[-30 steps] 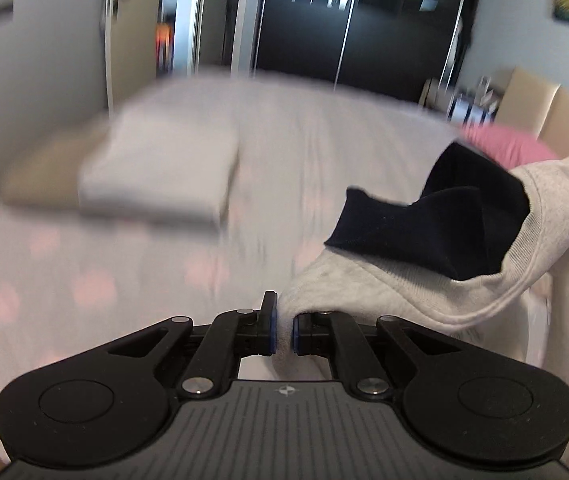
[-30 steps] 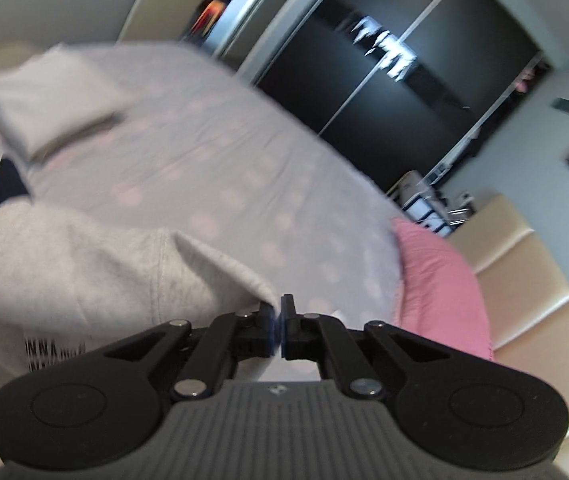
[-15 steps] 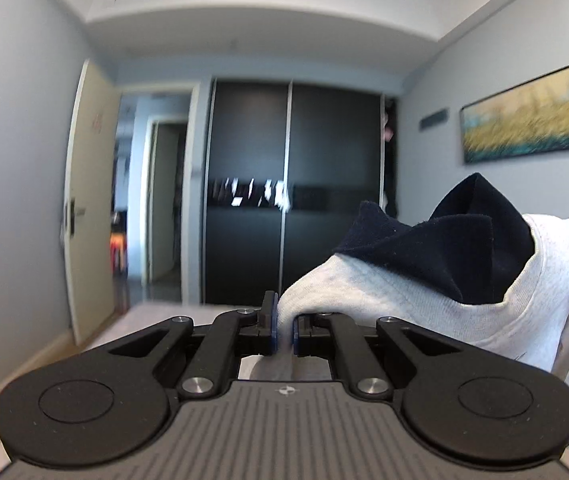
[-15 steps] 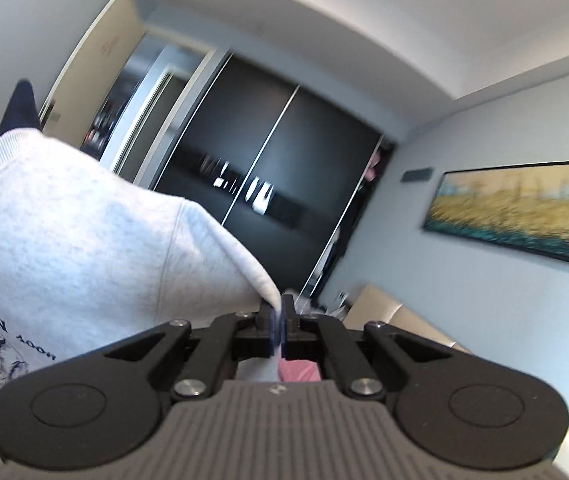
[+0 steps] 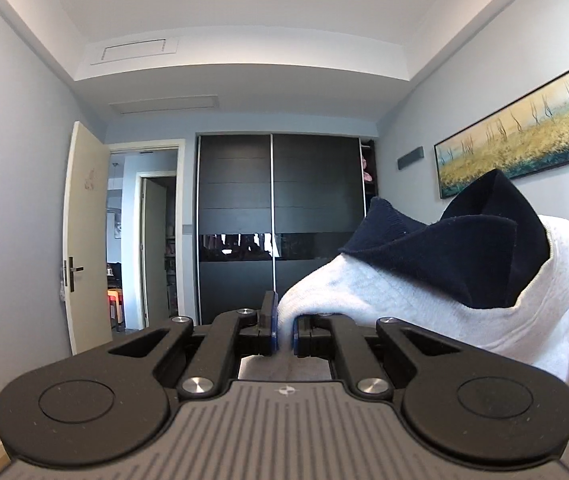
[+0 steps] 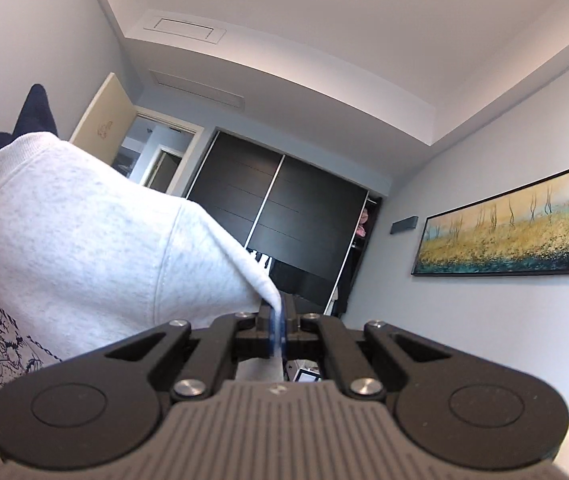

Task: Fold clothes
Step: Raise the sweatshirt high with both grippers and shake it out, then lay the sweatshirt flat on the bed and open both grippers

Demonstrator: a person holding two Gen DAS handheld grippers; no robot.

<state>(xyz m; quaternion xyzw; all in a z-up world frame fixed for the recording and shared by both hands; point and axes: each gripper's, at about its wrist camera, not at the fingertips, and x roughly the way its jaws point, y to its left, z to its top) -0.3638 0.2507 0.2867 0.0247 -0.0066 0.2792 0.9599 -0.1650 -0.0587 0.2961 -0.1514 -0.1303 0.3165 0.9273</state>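
- My left hand-held gripper (image 5: 283, 330) is nearly closed, pinching a thick fold of the grey sweatshirt (image 5: 404, 292).
- My right hand-held gripper (image 6: 279, 330) is pressed together on a thin edge of the same sweatshirt (image 6: 84, 240).
- The garment hangs in the air between them, its navy lining (image 5: 464, 252) showing at the neck.
- Behind it I see a dark wardrobe (image 5: 276, 208) and a painting (image 6: 516, 232).

Grey sweatshirt (image 5: 412, 292) – navy-lined, printed front – held aloft, stretched.
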